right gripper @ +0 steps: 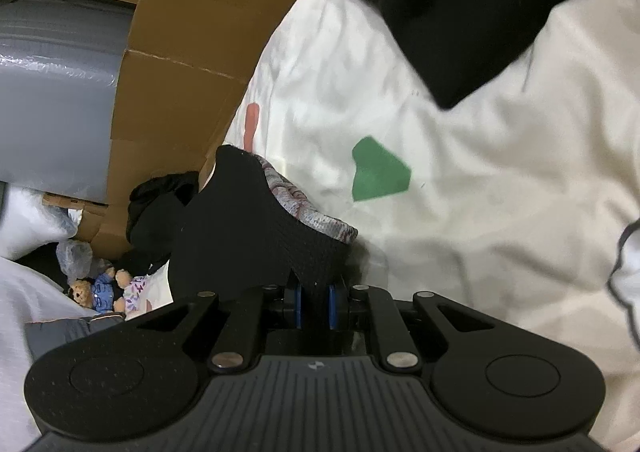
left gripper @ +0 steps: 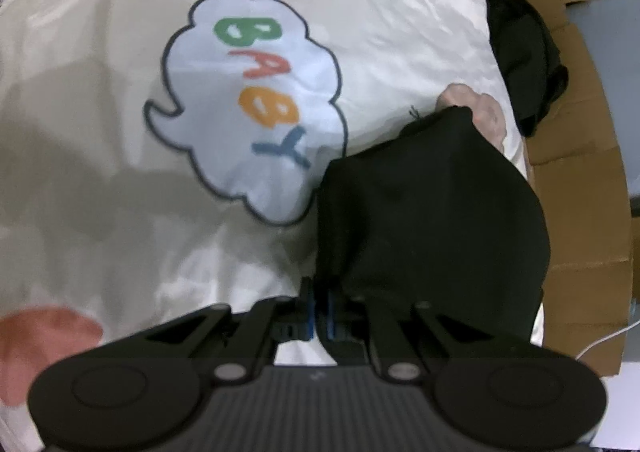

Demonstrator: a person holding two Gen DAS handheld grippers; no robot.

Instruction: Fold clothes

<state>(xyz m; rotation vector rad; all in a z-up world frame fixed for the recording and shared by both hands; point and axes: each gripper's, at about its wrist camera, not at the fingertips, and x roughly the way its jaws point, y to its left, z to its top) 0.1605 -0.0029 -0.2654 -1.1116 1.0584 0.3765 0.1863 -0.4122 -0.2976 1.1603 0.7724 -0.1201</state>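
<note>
Lifting a black garment (left gripper: 432, 212) clear of the printed cream bedsheet (left gripper: 100, 112), both tongs pinch its cloth: left tongs (left gripper: 320, 312) on one edge, right tongs (right gripper: 316, 300) on a grey-lined hem. Judged purpose: spreading the garment between two held points before folding.

A black garment (left gripper: 432, 204) hangs bunched and draped above the cream bedsheet (left gripper: 100, 132), just beside the sheet's "BABY" cloud print (left gripper: 248, 108), one edge pinched up so that its patterned grey-pink lining (right gripper: 304, 208) shows along the fold.
</note>
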